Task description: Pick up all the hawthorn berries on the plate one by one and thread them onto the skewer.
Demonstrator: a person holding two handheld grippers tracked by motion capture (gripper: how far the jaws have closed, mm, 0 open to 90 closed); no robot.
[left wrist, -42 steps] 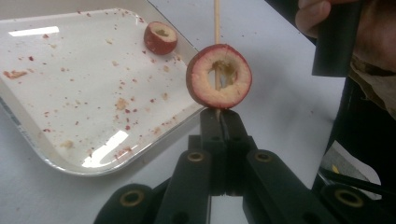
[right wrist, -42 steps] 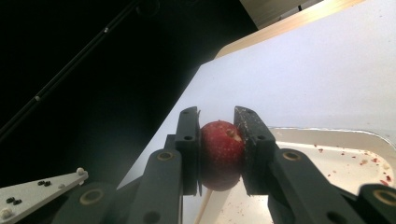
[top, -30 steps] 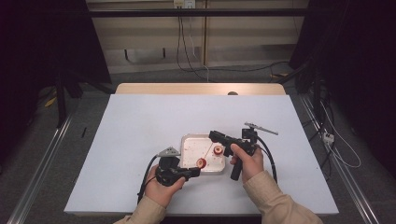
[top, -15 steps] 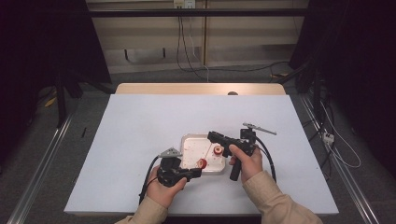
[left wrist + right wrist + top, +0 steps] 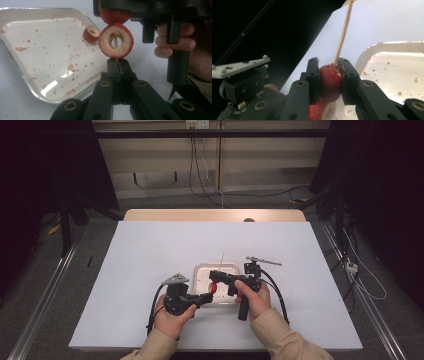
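Observation:
A thin wooden skewer [image 5: 342, 32] stands upright over the edge of a white tray [image 5: 200, 270]. My right gripper [image 5: 328, 65] is shut on a red fruit [image 5: 331, 81] that the skewer runs through. Just below it a second, cored red fruit [image 5: 115, 41] sits on the same skewer, the stick showing through its hollow. My left gripper [image 5: 118, 62] is shut on the skewer's lower end, right under that fruit. In the high view the left gripper [image 5: 207, 296] points right and the right gripper [image 5: 215, 276] points left, with the fruits [image 5: 213, 287] between them.
A loose piece of red fruit [image 5: 91, 33] lies in the tray [image 5: 37, 52], which is speckled with red crumbs. The tray sits on a white tabletop [image 5: 150, 250]. A person's hand [image 5: 175, 45] holds the right gripper's grip close by.

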